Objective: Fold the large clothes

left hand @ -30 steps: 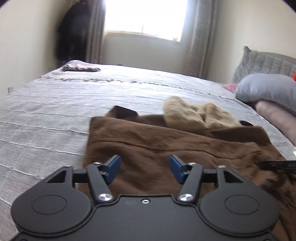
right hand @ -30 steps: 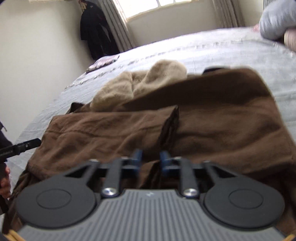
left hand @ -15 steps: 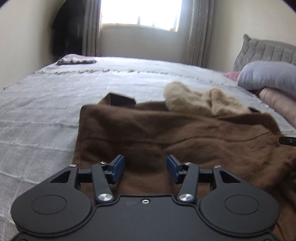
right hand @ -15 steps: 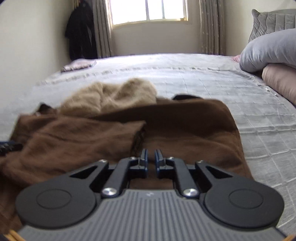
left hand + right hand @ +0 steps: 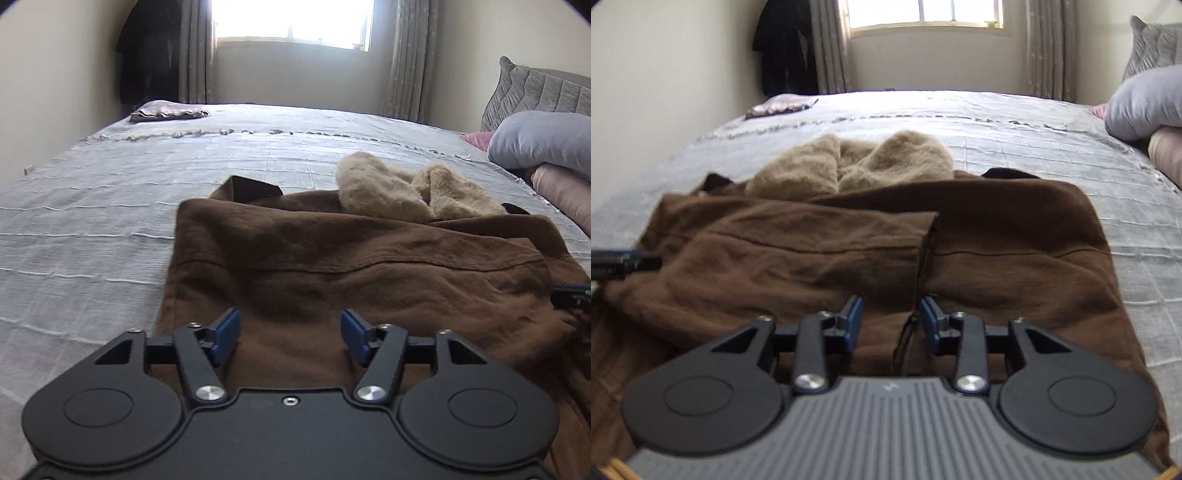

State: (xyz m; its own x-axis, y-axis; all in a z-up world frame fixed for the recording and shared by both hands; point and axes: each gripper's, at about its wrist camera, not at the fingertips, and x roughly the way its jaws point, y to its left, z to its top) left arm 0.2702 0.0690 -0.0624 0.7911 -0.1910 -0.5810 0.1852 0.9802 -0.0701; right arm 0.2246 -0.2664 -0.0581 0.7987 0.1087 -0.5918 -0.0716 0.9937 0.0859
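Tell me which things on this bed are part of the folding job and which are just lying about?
Part of the job:
brown coat
its beige fur collar
left gripper, open
right gripper, open

Just lying about:
grey pillow
pink pillow
folded cloth
dark hanging garment

The brown coat (image 5: 369,266) runs off the bottom under the left gripper (image 5: 290,334), the blue-grey pillow (image 5: 1145,105) gets chopped by the right edge, and that far folded cloth (image 5: 781,105) is just blur.

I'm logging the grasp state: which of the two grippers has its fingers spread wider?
The left gripper: its blue pads stand wide apart over the brown coat, while the right gripper shows a clearly narrower gap.
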